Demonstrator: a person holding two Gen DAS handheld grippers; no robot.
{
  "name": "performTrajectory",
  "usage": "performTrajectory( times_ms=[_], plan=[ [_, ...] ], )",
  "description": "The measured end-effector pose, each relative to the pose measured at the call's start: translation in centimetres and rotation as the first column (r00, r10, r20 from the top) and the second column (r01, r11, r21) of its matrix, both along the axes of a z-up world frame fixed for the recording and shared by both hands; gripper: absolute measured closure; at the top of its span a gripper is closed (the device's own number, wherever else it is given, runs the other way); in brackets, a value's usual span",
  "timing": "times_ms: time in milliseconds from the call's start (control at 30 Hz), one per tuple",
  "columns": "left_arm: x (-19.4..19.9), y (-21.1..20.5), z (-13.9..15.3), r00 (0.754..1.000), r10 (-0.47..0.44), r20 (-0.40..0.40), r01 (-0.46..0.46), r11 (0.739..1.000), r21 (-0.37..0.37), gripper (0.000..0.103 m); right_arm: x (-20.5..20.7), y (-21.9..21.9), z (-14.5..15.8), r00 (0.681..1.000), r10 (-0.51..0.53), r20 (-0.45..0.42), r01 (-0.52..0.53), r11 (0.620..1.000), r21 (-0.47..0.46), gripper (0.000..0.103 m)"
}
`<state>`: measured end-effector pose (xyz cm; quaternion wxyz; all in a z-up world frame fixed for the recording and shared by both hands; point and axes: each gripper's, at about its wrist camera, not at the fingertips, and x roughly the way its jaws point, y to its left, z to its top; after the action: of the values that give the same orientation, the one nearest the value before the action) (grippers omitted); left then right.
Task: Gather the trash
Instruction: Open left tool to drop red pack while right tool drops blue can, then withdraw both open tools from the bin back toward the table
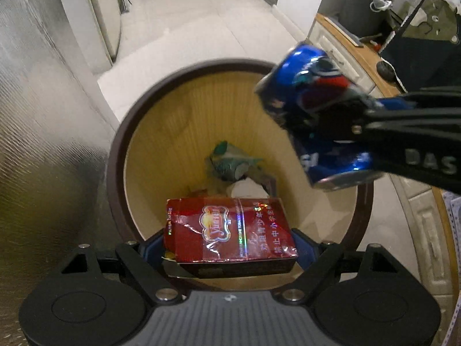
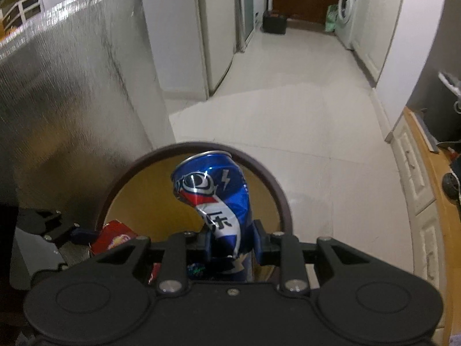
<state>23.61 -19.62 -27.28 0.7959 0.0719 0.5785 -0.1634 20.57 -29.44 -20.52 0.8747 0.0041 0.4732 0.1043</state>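
Observation:
A round bin with a dark brown rim (image 1: 121, 155) and a pale wooden inside stands on the floor below both grippers. My left gripper (image 1: 227, 245) is shut on a red cigarette box (image 1: 230, 227), its blue pads against the box's two ends, right over the bin's mouth. At the bottom of the bin lie a crumpled green wrapper (image 1: 227, 161) and some white scrap. My right gripper (image 2: 232, 242) is shut on a crushed blue drink can (image 2: 213, 190), held upright above the bin rim (image 2: 270, 184). The can (image 1: 305, 95) also shows at the right in the left wrist view.
A silver foil-covered panel (image 1: 43, 115) stands close on the bin's left. A wooden-topped white cabinet (image 1: 345, 46) runs along the right. White floor (image 2: 288, 109) leads to a fridge (image 2: 213, 43) and a washing machine (image 2: 345, 8).

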Motion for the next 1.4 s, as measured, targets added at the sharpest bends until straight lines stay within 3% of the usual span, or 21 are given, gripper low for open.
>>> performTrajectory(
  times_ms=[333, 433, 733, 833, 967, 1167, 1400],
  plan=[
    [0.3, -0.1, -0.5, 0.999, -0.050, -0.014, 0.050, 0.999, -0.004, 0.015, 3.0, 2.3, -3.3, 0.989, 0.088, -0.120, -0.093, 0.995, -0.043, 0.075],
    [0.2, -0.1, -0.8, 0.999, -0.050, -0.017, 0.050, 0.999, -0.005, 0.004, 3.6, 2.6, -3.7, 0.982, 0.108, -0.154, -0.118, 0.992, -0.053, 0.075],
    [-0.2, -0.1, -0.5, 0.998, -0.067, -0.014, 0.067, 0.998, -0.017, 0.000, 4.0, 2.7, -3.8, 0.976, 0.118, -0.184, -0.133, 0.988, -0.072, 0.073],
    [-0.3, 0.0, -0.5, 0.998, -0.064, -0.015, 0.064, 0.998, -0.018, 0.000, 4.2, 2.7, -3.9, 0.975, 0.117, -0.188, -0.131, 0.989, -0.065, 0.055],
    [-0.4, -0.1, -0.5, 0.998, -0.064, -0.019, 0.064, 0.998, -0.016, 0.000, 4.0, 2.1, -3.6, 0.975, 0.122, -0.183, -0.133, 0.990, -0.050, 0.039],
    [-0.6, -0.2, -0.2, 0.998, -0.058, -0.020, 0.058, 0.998, -0.018, 0.000, 3.6, 1.6, -3.1, 0.975, 0.138, -0.175, -0.148, 0.988, -0.048, 0.023],
    [-1.1, -0.1, 0.3, 0.999, -0.048, -0.012, 0.048, 0.999, -0.009, 0.000, 2.6, 0.8, -2.2, 0.979, 0.134, -0.153, -0.141, 0.989, -0.041, 0.017]
  ],
)
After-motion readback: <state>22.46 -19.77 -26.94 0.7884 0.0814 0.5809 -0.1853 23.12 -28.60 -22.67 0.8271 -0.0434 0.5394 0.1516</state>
